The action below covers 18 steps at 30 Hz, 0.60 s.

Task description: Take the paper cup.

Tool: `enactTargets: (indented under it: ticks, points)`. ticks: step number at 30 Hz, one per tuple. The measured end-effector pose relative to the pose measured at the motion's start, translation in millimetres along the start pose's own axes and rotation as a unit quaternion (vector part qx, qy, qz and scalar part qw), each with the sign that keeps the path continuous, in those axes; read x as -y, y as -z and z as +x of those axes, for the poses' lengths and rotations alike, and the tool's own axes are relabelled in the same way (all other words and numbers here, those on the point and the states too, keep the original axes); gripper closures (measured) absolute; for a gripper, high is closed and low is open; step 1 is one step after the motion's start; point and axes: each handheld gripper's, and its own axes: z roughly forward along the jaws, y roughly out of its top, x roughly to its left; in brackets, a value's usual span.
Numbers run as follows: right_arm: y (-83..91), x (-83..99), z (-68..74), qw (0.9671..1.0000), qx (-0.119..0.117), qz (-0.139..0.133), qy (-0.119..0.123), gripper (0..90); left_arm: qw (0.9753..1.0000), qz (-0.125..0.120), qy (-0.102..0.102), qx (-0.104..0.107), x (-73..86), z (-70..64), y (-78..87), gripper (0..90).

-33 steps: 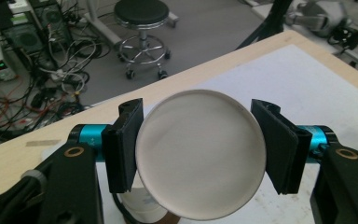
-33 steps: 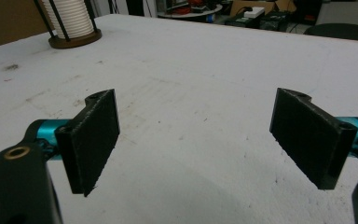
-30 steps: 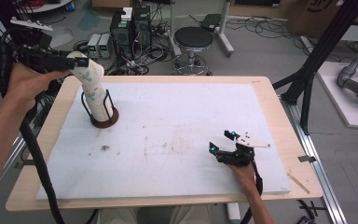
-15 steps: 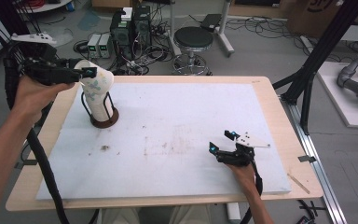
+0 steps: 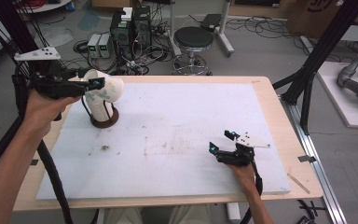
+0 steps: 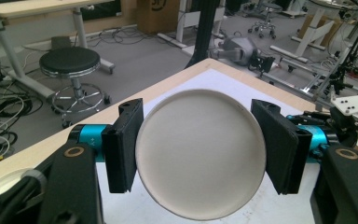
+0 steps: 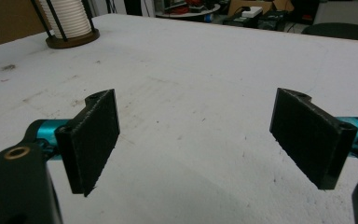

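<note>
While the left gripper [image 5: 93,84] has its jaws clamped on one paper cup [image 6: 200,154], lifted clear above the cup stack [image 5: 101,110] at the counter's [image 5: 270,102] far left: removal done, placing left. Right gripper [image 5: 221,141], near right: resting, jaws apart, empty.

A pale wooden bench [image 5: 270,100] carries a white, scuffed board [image 5: 177,121] over most of its top — bare wood rims it. On the board's far left stands a dark round holder [image 5: 104,122] with a stack of white cups [image 7: 67,18].
</note>
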Motion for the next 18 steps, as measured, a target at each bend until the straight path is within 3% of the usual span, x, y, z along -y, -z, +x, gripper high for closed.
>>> enactTargets:
  ticks: [7, 18]
  points:
    - [-0.1, 0.0, -0.3, 1.0000, 0.001, -0.001, 0.002, 16.0, 0.9995, -0.005, -0.013, 0.028, 13.6, -12.2, -10.7, 37.0]
    - [0.0, 0.0, -0.1, 1.0000, 0.000, 0.001, 0.001, 16.0, 0.9982, -0.017, -0.010, 0.058, 41.7, -20.8, -20.8, 37.0]
